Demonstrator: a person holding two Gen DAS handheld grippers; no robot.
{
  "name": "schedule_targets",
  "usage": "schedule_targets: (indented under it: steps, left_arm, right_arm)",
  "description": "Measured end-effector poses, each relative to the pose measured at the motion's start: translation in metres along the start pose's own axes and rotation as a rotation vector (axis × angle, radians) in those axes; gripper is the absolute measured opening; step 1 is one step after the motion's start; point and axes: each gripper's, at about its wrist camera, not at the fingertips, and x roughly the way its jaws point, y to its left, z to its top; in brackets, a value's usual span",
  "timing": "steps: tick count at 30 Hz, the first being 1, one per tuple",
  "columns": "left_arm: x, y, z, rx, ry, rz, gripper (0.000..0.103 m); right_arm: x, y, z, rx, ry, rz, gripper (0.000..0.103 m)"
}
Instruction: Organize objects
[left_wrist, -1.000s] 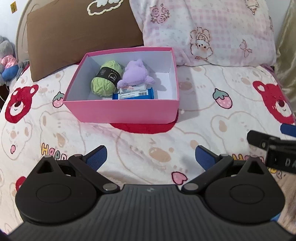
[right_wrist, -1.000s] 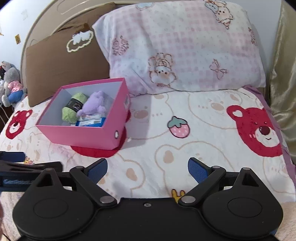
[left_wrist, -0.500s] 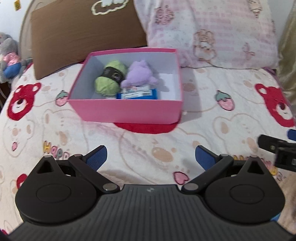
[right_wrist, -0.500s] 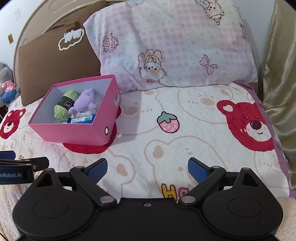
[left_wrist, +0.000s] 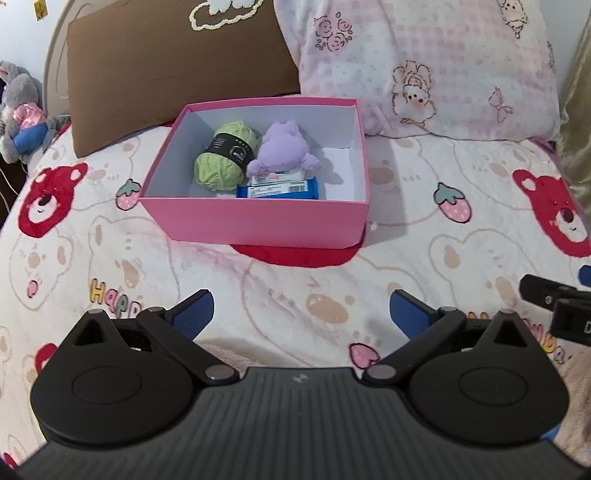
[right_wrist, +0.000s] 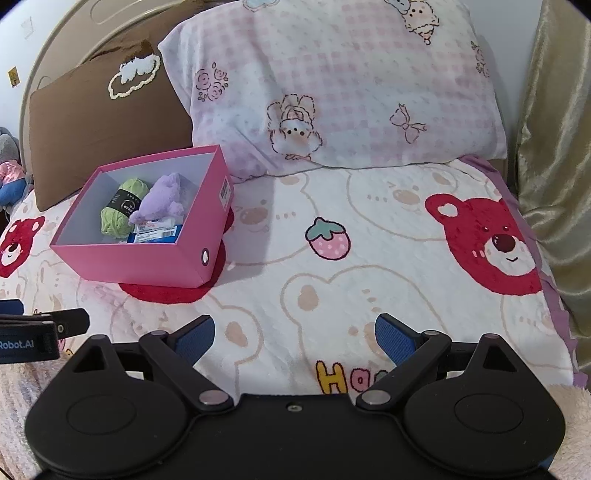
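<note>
Three items already sit in the pink box (left_wrist: 258, 221) in the left wrist view: green yarn (left_wrist: 223, 158), purple plush (left_wrist: 282, 149), blue packet (left_wrist: 277, 192); left gripper (left_wrist: 300, 308) is spread wide, empty, box straight ahead, well apart. Right wrist view: right gripper (right_wrist: 294, 336) also wide w/ nothing held, box off to its front-left, bedspread (right_wrist: 369, 258) bare of loose items, so sorting looks done; next likely just pulling clear.

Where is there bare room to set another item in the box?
Inside the pink box, the right strip along the right wall is bare, beside the purple plush and blue packet. The left and centre are crowded, with the green yarn there.
</note>
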Motion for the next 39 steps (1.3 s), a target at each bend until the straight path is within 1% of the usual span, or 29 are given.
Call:
schedule_targets:
  steps: [2, 4, 20, 24, 32, 35, 39]
  left_arm:
    - [0.000, -0.003, -0.001, 0.035, -0.003, 0.043, 0.103]
    - [0.001, -0.005, -0.002, 0.047, 0.005, 0.055, 0.103]
    - [0.005, -0.002, -0.002, 0.033, 0.016, 0.014, 0.103]
    - [0.002, -0.001, -0.001, 0.008, -0.008, 0.023, 0.103]
    - [-0.002, -0.002, 0.000, -0.002, -0.007, 0.018, 0.103]
    - [-0.005, -0.002, -0.001, 0.003, -0.014, 0.005, 0.103]
    - [-0.011, -0.007, -0.003, 0.020, -0.025, 0.006, 0.103]
  right_arm:
    - [0.001, 0.001, 0.000, -0.011, 0.001, -0.005, 0.096]
    - [0.001, 0.003, -0.001, -0.028, 0.000, -0.009, 0.096]
    - [0.001, 0.008, -0.002, -0.044, 0.005, 0.000, 0.096]
    - [0.001, 0.007, -0.002, -0.044, 0.007, -0.002, 0.096]
    - [0.000, 0.012, -0.003, -0.054, 0.012, 0.005, 0.096]
    - [0.001, 0.013, -0.003, -0.056, 0.012, 0.004, 0.096]
    - [0.001, 0.013, -0.004, -0.054, 0.013, 0.006, 0.096]
